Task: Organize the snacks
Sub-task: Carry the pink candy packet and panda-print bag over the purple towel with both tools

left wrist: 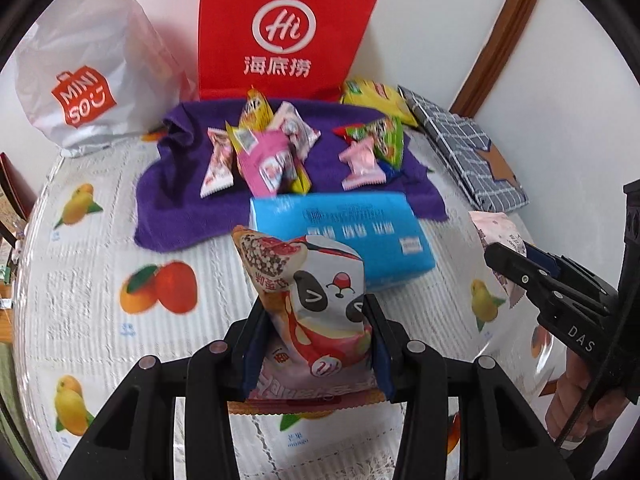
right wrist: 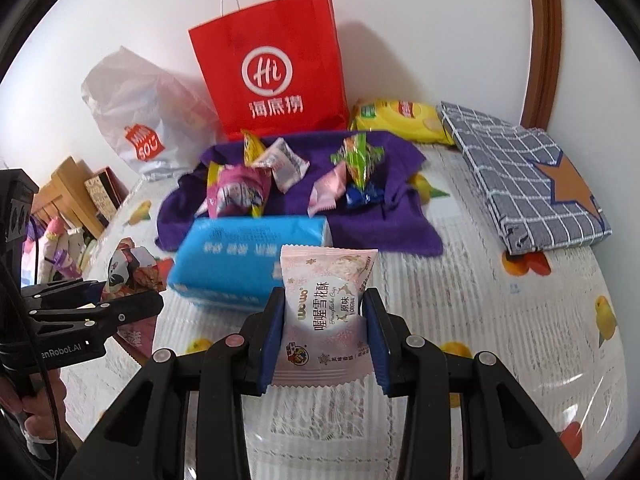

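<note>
Two snack packets are in our grip and lifted above the fruit-print tablecloth, so the sorting looks partly done, as far as we can judge. Our left gripper is clamped on the panda-print snack bag, its jaws partway apart and pressing the bag's sides. Our right gripper is closed on the pale pink snowflake pastry packet, pinched at both edges.

Going from big to small: the red Haidilao paper bag and the white Miniso plastic bag stand at the back against the wall, and either could be a destination, though we cannot tell which. The purple towel already carries two loose heaps, a pink-and-yellow pile to one side and a green-and-pink pile to the other. The blue tissue pack lies just in front of the towel, directly in our path. A yellow chip bag and a folded checked cloth sit off to the side, untouched.

Open cloth lies on both sides of the tissue pack; the table edge drops away at the far left.
</note>
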A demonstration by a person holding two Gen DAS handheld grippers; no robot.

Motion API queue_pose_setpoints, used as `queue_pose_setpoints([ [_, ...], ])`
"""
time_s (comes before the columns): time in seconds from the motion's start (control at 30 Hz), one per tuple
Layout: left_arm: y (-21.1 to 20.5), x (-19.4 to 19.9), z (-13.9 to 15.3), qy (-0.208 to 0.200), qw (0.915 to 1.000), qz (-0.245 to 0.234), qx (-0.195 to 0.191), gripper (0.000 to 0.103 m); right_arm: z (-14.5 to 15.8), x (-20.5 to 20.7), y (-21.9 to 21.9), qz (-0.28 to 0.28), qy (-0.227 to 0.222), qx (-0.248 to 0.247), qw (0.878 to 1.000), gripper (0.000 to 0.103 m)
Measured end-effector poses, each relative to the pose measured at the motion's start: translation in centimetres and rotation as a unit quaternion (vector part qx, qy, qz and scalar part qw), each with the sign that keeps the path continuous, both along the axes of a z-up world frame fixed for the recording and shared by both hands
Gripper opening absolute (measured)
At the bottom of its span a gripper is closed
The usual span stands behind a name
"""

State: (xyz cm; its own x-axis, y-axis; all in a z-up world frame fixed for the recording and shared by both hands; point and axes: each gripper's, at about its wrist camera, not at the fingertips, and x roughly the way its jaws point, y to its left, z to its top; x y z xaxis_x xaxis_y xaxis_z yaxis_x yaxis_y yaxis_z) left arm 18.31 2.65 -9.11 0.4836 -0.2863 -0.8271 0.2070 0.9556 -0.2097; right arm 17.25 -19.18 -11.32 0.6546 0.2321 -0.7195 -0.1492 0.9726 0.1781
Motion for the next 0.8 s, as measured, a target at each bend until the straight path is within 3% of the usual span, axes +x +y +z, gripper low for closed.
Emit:
queue_pose_setpoints([
  [0.27,0.2,3.8,2.4,-0.012,0.9999,0.004,0.007,0.043,2.4,2.8,0.8,0.007,-0.027,0.005,1.0,0.039],
  [0.53,0.6,9.4,4.7,-0.035,0.9994,0.004,0.007,0.043,3.5,8.2,1.4,0.006,-0.041,0.001,0.999,0.039],
  [0.8,0.6,15.1,3.8,-0.034,0.9993,-0.004,0.011,0.043,3.1,13.9,1.7,-0.005,-0.046,-0.007,0.999,0.039],
])
